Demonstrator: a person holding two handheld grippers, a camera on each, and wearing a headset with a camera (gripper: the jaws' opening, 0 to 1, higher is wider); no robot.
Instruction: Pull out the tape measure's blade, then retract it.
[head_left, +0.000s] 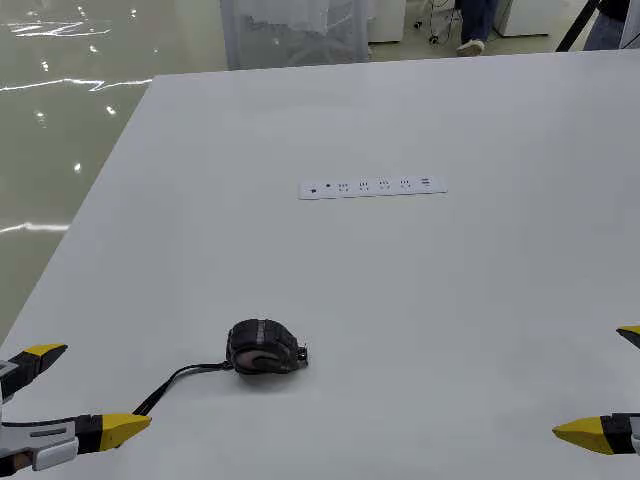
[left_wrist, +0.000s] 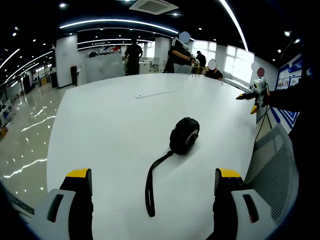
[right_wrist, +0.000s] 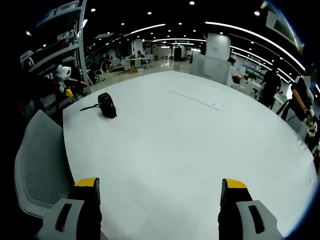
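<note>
A black tape measure (head_left: 265, 347) lies on the white table (head_left: 420, 290), near its front left, with a black wrist strap (head_left: 175, 385) trailing toward me. No blade shows out of the case. My left gripper (head_left: 85, 392) is open at the lower left, its yellow fingertips just short of the strap's end. In the left gripper view the tape measure (left_wrist: 184, 134) lies ahead of the open left gripper (left_wrist: 153, 175). My right gripper (head_left: 605, 383) is open at the lower right, far from the case. The right gripper view has the tape measure (right_wrist: 107, 105) far off to the left of my gripper (right_wrist: 160, 184).
A flat white power strip (head_left: 372, 187) lies across the table's middle, beyond the tape measure. A grey mesh chair (right_wrist: 40, 160) stands at the table's near edge. People stand and sit past the far edge. Shiny floor lies beyond the table's left side.
</note>
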